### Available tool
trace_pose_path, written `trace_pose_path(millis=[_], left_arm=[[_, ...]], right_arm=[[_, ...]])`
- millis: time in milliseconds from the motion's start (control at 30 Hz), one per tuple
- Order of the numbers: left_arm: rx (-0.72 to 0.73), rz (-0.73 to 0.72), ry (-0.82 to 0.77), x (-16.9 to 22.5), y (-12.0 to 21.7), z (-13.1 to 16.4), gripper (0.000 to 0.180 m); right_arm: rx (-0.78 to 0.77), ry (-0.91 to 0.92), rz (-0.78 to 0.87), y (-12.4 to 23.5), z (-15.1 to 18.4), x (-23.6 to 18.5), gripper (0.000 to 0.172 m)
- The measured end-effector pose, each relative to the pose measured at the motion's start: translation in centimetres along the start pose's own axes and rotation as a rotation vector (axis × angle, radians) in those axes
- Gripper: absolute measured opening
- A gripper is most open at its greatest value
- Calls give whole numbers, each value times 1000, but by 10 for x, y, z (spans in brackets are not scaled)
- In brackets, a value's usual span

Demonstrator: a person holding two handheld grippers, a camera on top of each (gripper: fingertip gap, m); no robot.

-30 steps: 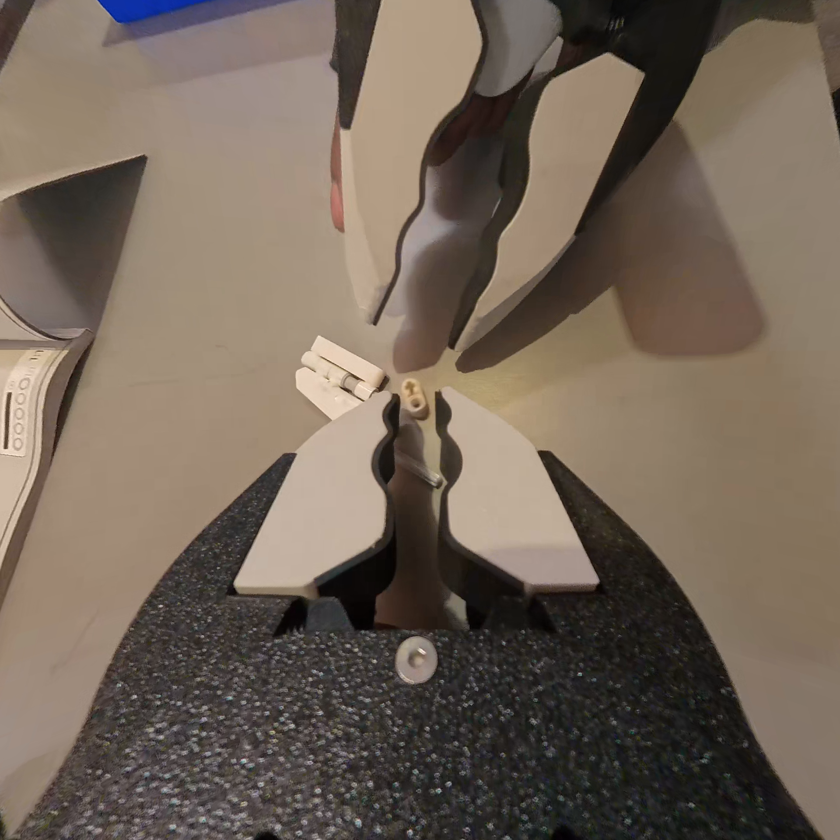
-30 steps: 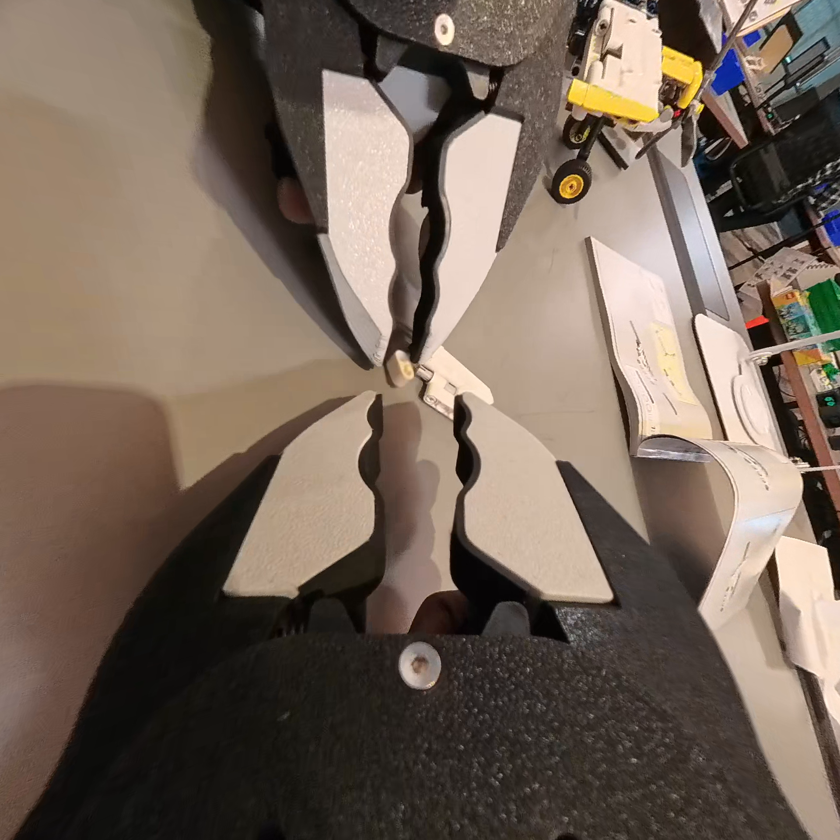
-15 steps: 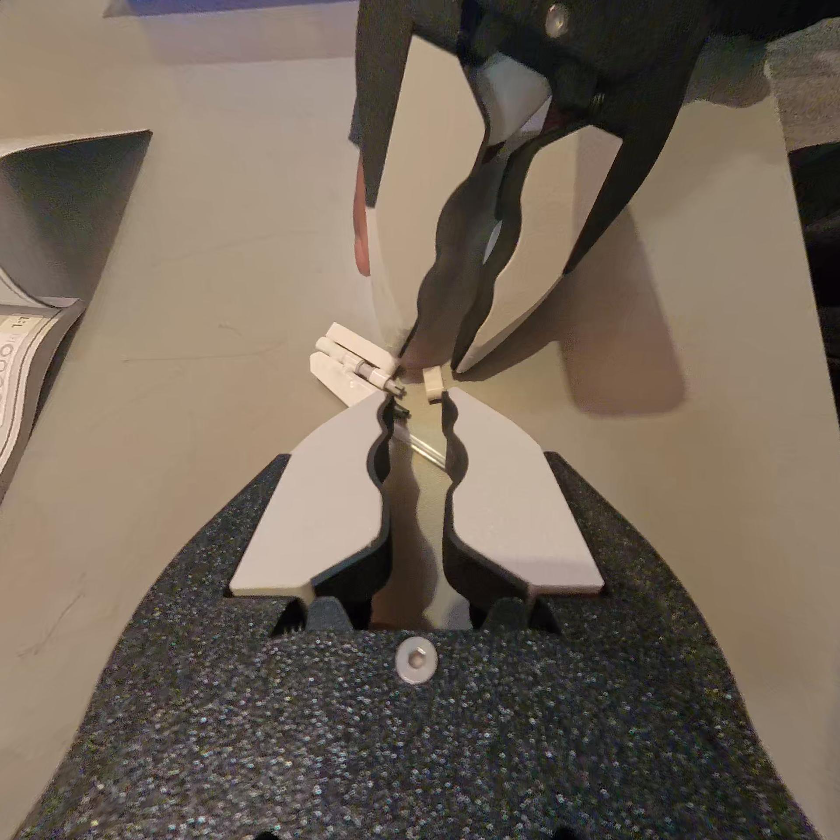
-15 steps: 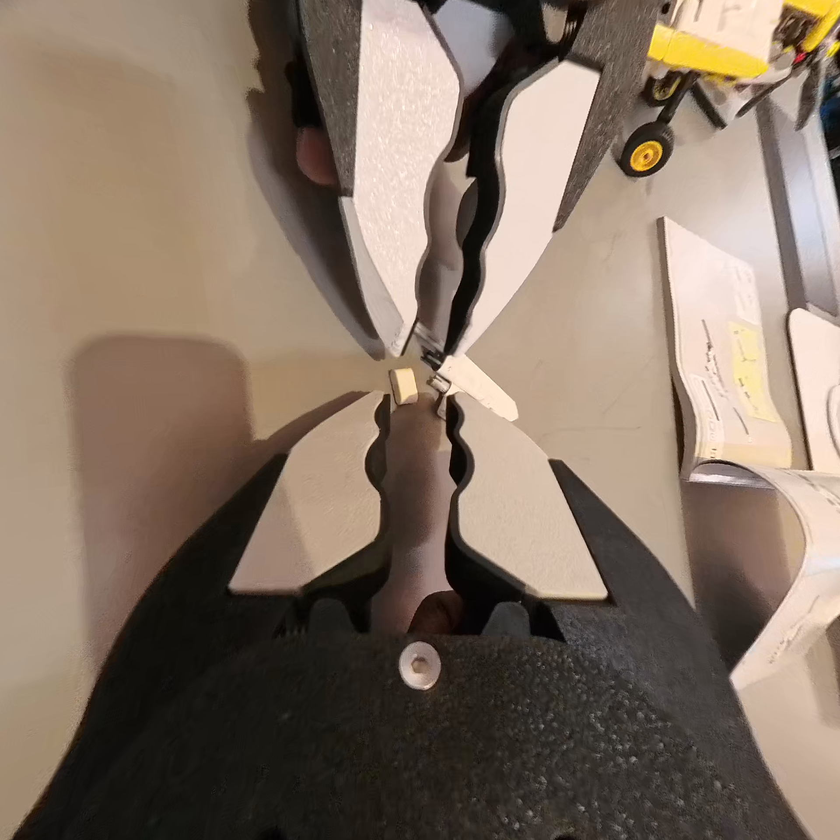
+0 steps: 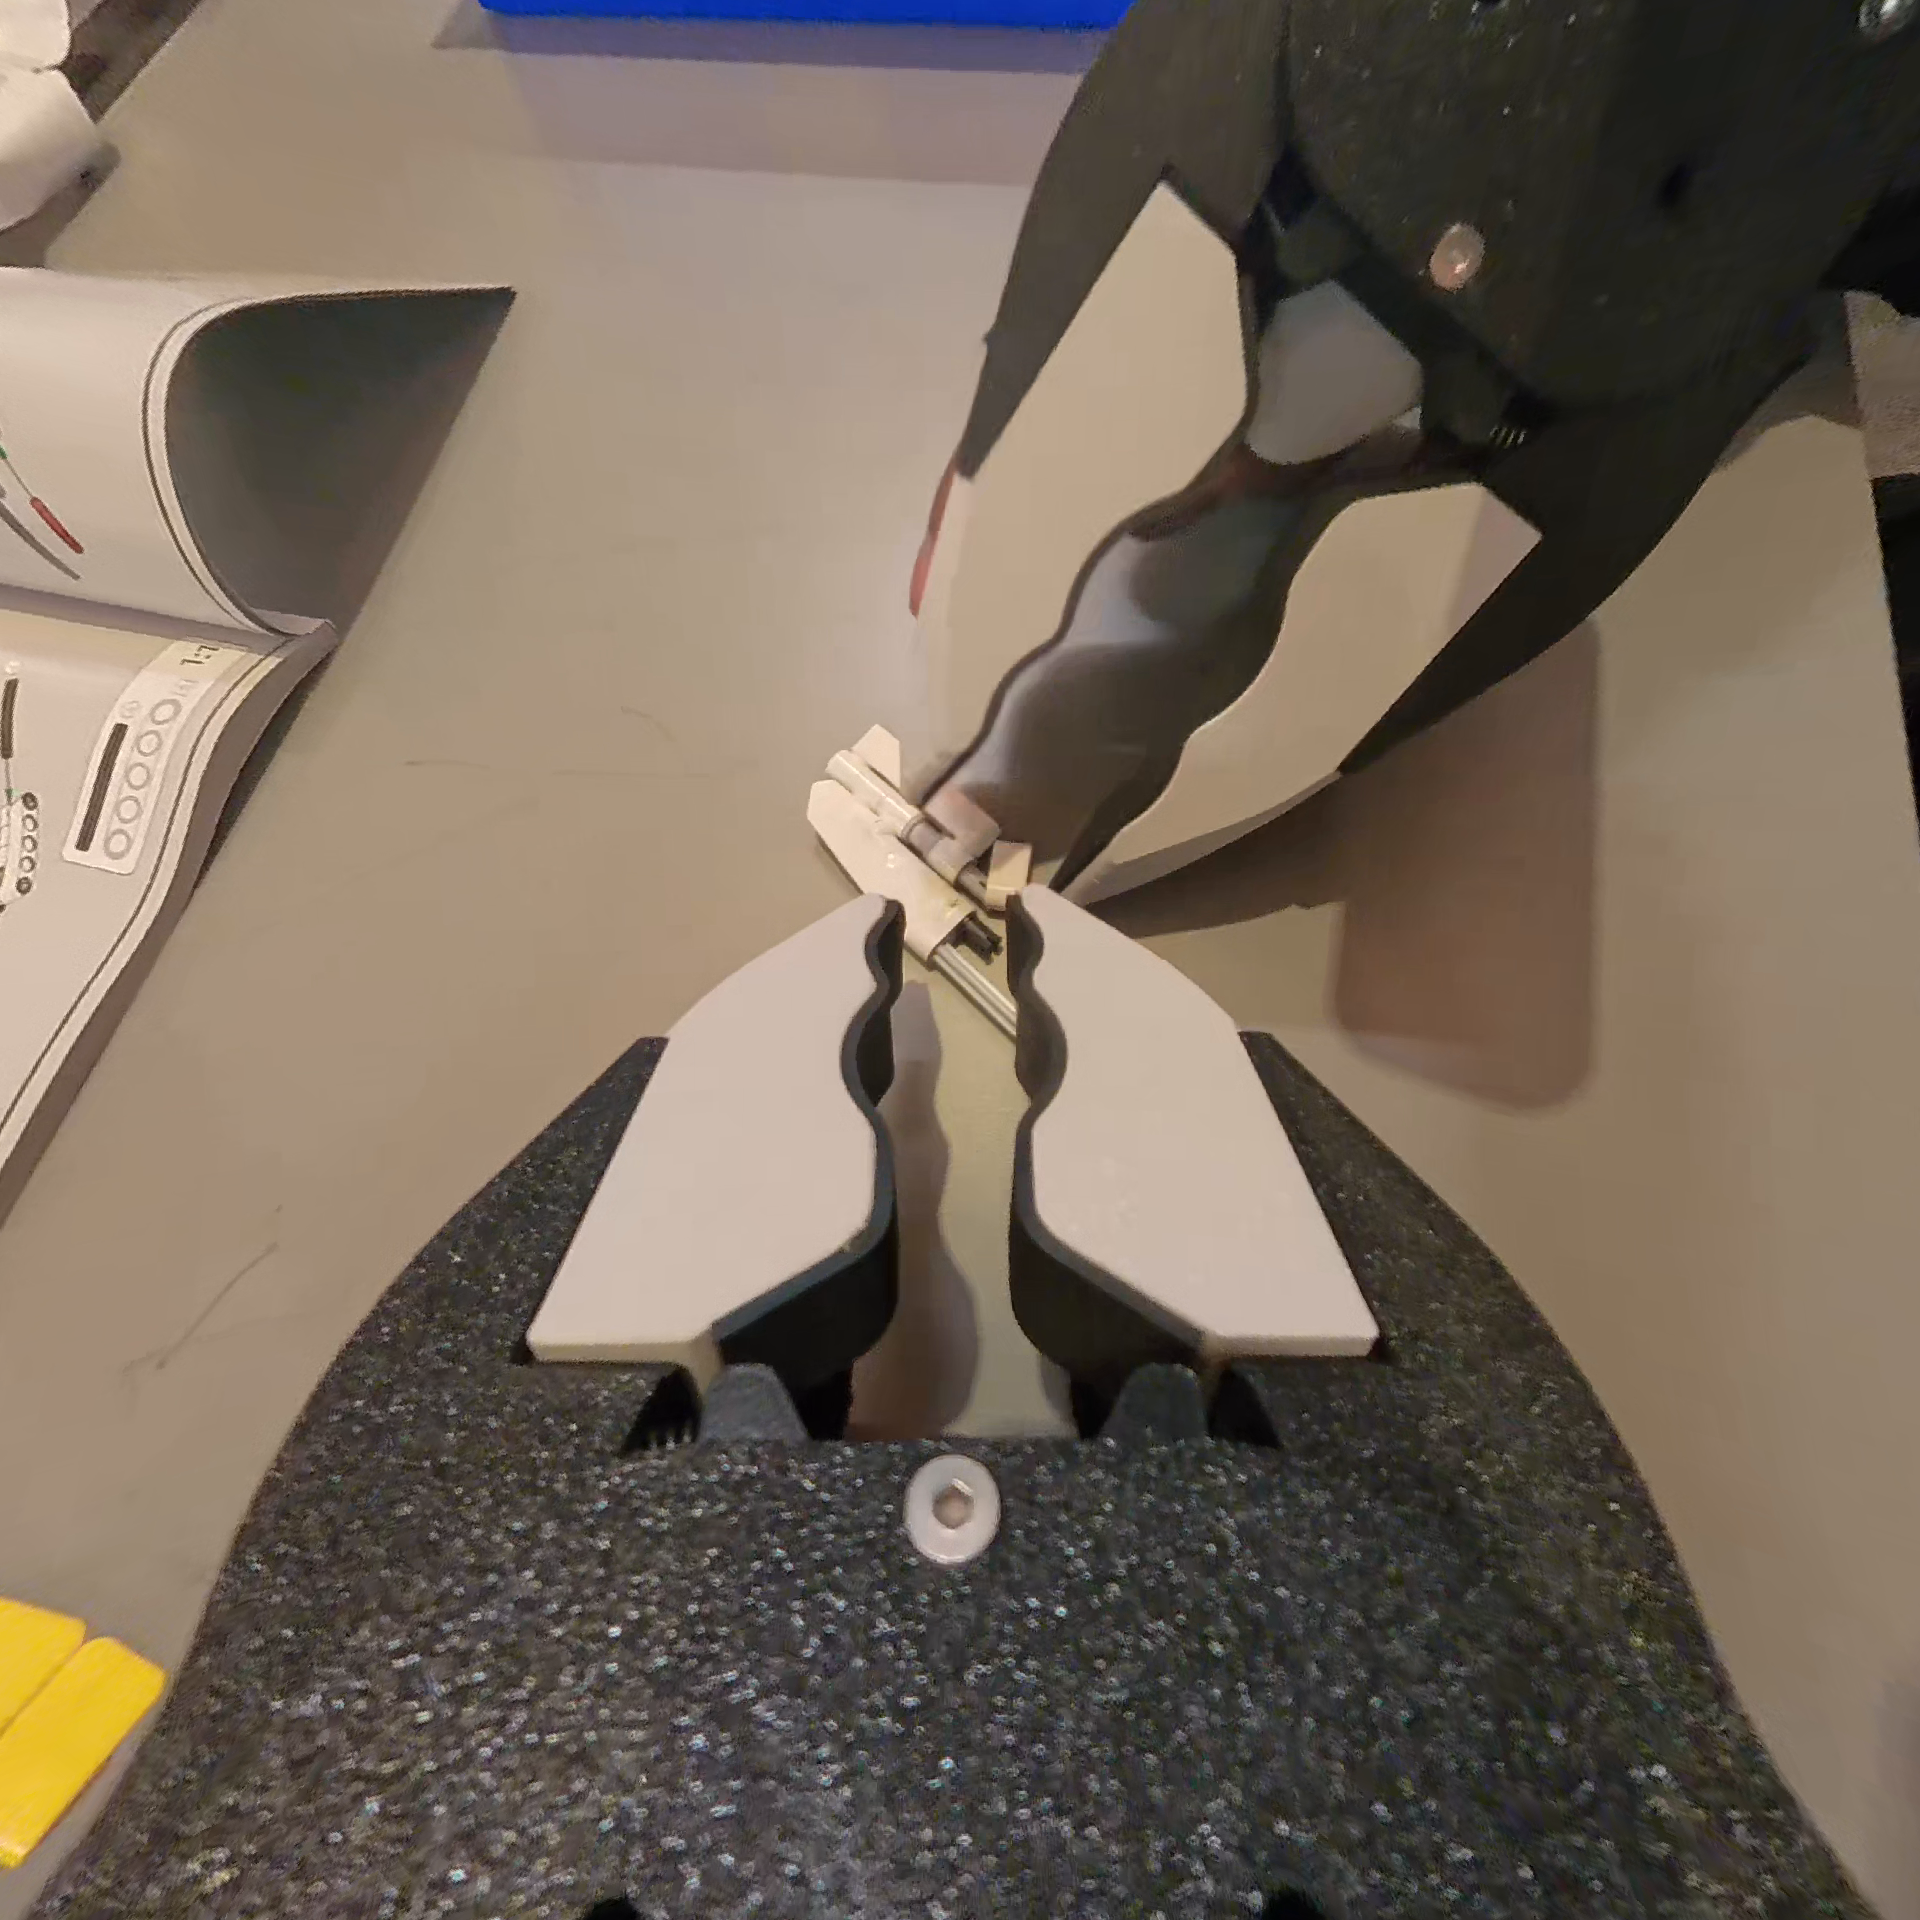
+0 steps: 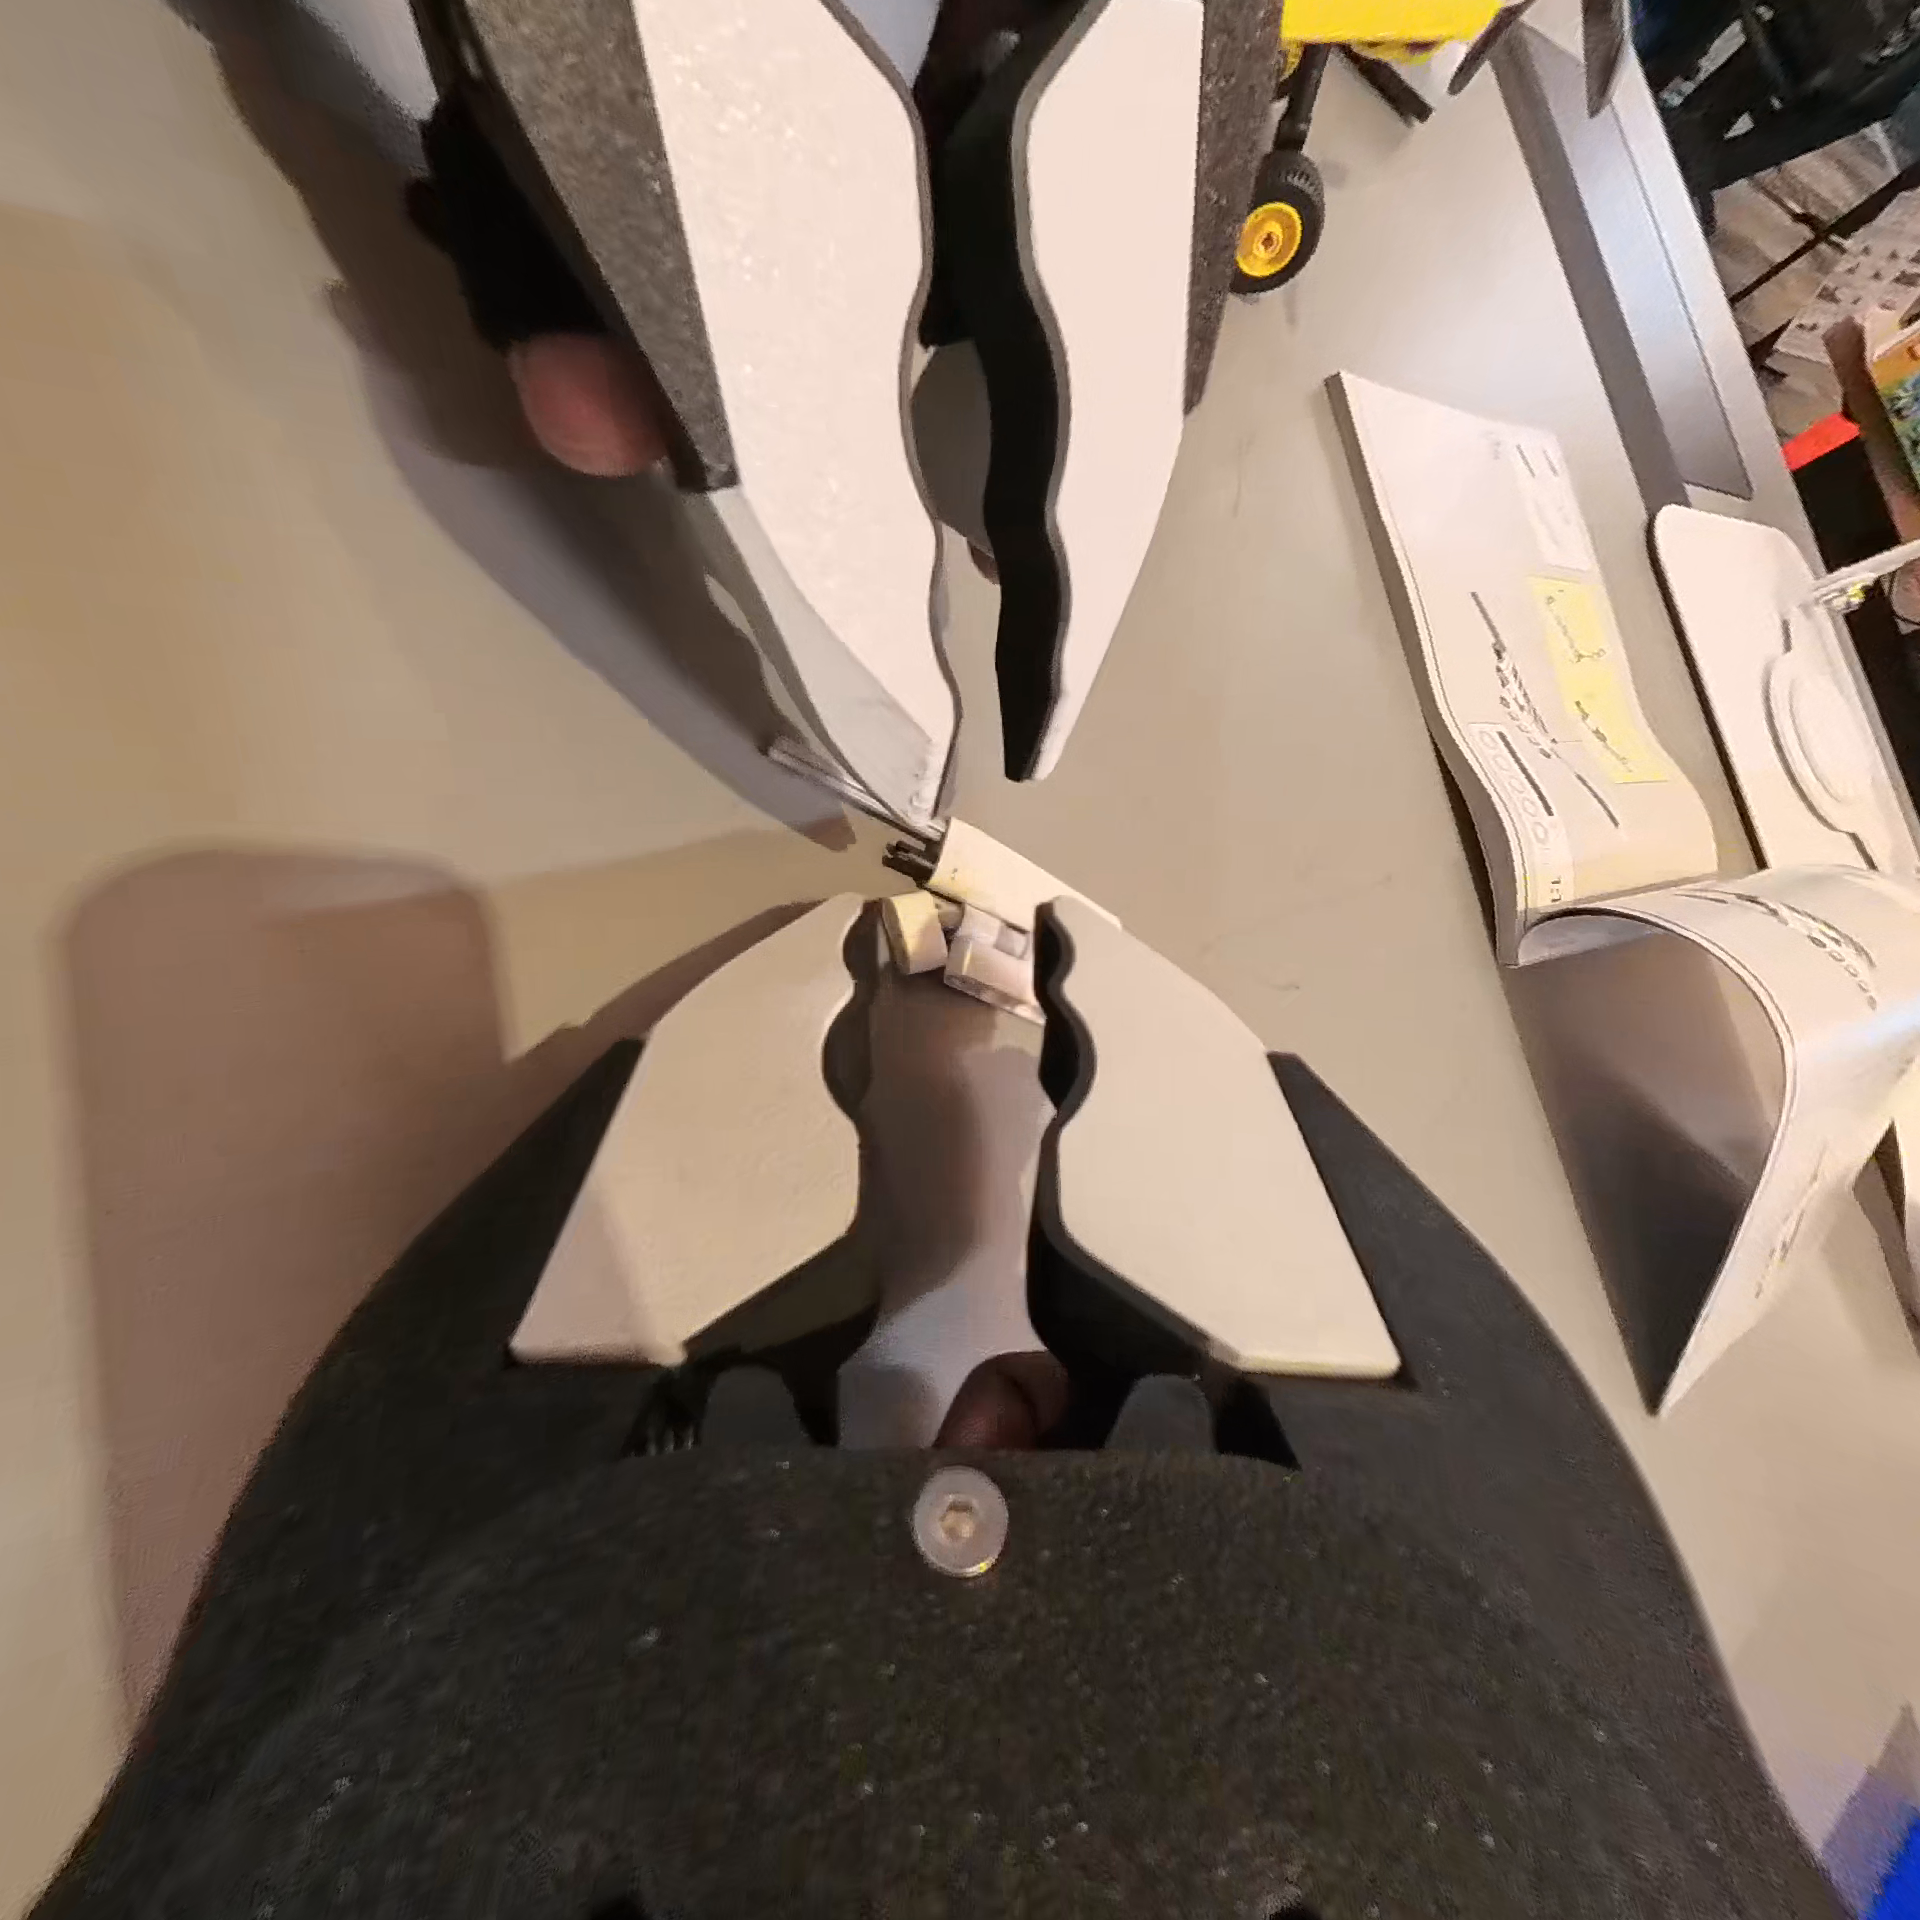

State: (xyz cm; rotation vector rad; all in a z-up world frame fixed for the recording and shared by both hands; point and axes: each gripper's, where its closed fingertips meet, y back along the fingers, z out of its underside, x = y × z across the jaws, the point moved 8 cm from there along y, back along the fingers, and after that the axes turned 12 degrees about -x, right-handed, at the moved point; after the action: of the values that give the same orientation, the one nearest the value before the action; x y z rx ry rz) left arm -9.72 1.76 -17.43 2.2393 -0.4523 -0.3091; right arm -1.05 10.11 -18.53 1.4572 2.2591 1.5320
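Observation:
A small white brick assembly (image 5: 868,831) with a grey axle (image 5: 977,987) and a black pin lies on the beige table (image 5: 520,935). My left gripper (image 5: 951,909) is open. The assembly's pin end sits between its fingertips and the axle runs under its right finger. My right gripper (image 6: 951,914) is open. A small tan piece (image 6: 914,935) and the assembly's hinge end (image 6: 987,956) stand between its pads, with a slit left beside the tan piece. The two grippers meet tip to tip; the right gripper (image 5: 997,842) also shows in the left wrist view, and the left gripper (image 6: 982,790) in the right wrist view.
An open instruction booklet (image 5: 156,727) lies left of the left gripper and also shows in the right wrist view (image 6: 1538,675). A yellow-wheeled toy vehicle (image 6: 1273,234) stands farther off. Yellow flat pieces (image 5: 62,1704) lie at the near left, and a blue box (image 5: 790,10) stands at the table's far edge. Left and right tips are no more than a few centimetres apart.
My left gripper let go of the tan piece it pinched a second ago. My right gripper narrowed, opened again and moved in around the tan piece and the assembly's end. The assembly turned slightly.

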Motion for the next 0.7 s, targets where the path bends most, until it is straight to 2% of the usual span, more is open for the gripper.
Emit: trace_pose_path(millis=[200, 400, 700], left_arm=[[-59, 4, 34, -1, -6, 4, 19], [-57, 39, 128, -8, -6, 5, 21], [-92, 94, 216, -11, -12, 7, 23]], right_arm=[[-58, -55, -22, -2, 2, 10, 47], [-95, -174, -137, -7, 6, 20, 63], [-118, -280, -239, -14, 6, 27, 64]])
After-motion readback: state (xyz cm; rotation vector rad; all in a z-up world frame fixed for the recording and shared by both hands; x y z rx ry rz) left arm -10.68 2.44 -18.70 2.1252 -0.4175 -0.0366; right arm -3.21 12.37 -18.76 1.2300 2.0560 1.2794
